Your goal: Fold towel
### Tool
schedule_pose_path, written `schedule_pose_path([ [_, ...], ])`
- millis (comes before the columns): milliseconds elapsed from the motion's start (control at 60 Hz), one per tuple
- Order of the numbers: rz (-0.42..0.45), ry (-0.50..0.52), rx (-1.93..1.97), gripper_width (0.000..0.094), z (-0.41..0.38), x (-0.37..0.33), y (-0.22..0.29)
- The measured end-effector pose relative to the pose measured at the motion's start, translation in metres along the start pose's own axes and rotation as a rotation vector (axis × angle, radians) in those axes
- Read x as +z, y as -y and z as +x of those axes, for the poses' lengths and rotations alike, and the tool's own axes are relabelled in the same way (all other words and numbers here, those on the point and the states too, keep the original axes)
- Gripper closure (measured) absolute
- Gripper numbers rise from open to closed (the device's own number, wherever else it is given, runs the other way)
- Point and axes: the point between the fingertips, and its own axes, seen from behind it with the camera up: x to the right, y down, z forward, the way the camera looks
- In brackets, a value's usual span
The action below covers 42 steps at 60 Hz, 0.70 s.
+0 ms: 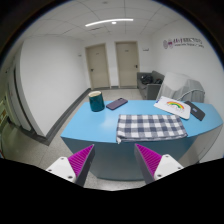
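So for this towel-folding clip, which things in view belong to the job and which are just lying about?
Part of the job:
- checked towel, lying flat on the blue table, beyond the fingers
- gripper, fingers open, holding nothing

Just lying about:
- dark green cup
- dark flat thing beside it, cannot tell what
- white card with a rainbow
- chairs behind the table

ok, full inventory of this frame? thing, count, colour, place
towel: 1, dark-and-white checked, flat at the table's near edge, ahead of the fingers
table: 1, blue, mid-room
box: 1, dark teal, far left of the table
flat dark item: 1, right of the box
white sheet with rainbow print: 1, beyond the towel
dark item: 1, table's right end; cannot tell what
bins: dark, by the back wall
doors: 2, beige, back wall
gripper: 1, magenta pads, open, holding nothing, short of the table
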Motion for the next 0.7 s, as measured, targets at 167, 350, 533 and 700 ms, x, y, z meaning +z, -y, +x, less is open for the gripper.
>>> schedule_pose_path([
  [167,-0.024,0.017,-0.008,0.0111,-0.001,0.062,0.011],
  [350,-0.073,0.009,-0.098,0.0172,0.013,0.152,0.013],
  [533,-0.130,-0.001,-0.145,0.0342,0.035,0.240,0.004],
  [700,-0.114,-0.013,-0.216,0.0640,0.048,0.252,0.007],
])
